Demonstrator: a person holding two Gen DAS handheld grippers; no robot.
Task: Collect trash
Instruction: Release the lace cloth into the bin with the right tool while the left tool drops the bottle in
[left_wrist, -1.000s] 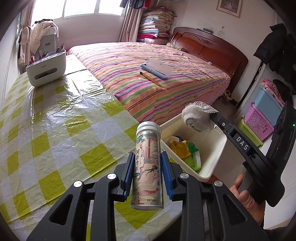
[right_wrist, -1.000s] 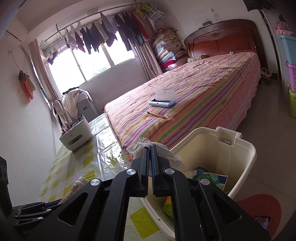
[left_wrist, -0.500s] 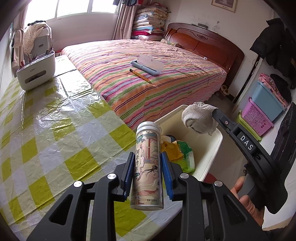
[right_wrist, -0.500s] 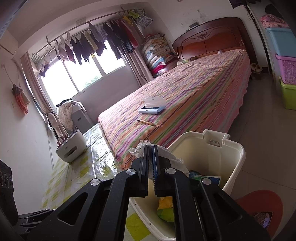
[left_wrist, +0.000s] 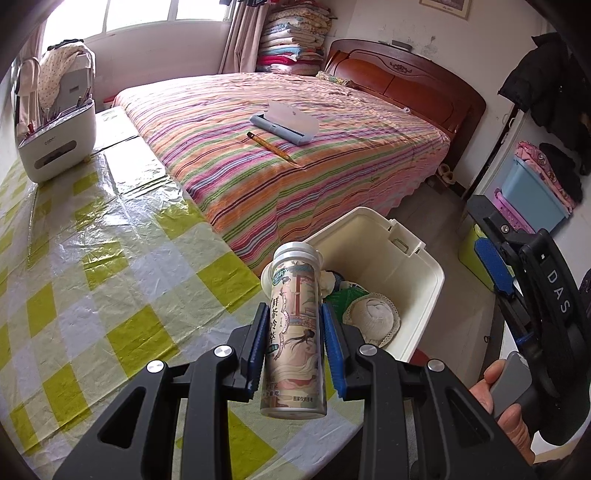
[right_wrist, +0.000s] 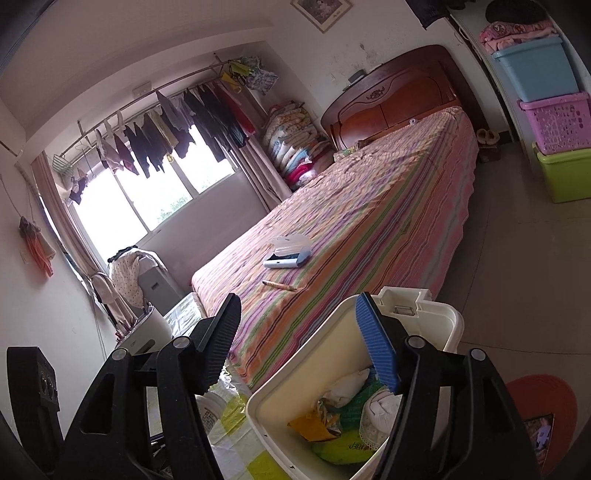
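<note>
Striped bed (left_wrist: 303, 140) beneath bright window (right_wrist: 147, 199) (clothes overhead)

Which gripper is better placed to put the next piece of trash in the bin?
Left. The left gripper is already clamped on the bottle beside the white bin. The right gripper is opening with nothing between its jaws; the lace-edged cloth lies in the bin.

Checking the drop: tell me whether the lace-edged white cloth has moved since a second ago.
Yes. The lace-edged white cloth has gone down: earlier it hung level with the bin's rim, pinched in the right gripper; now it lies inside the bin, and those jaws are opening, empty.
</note>
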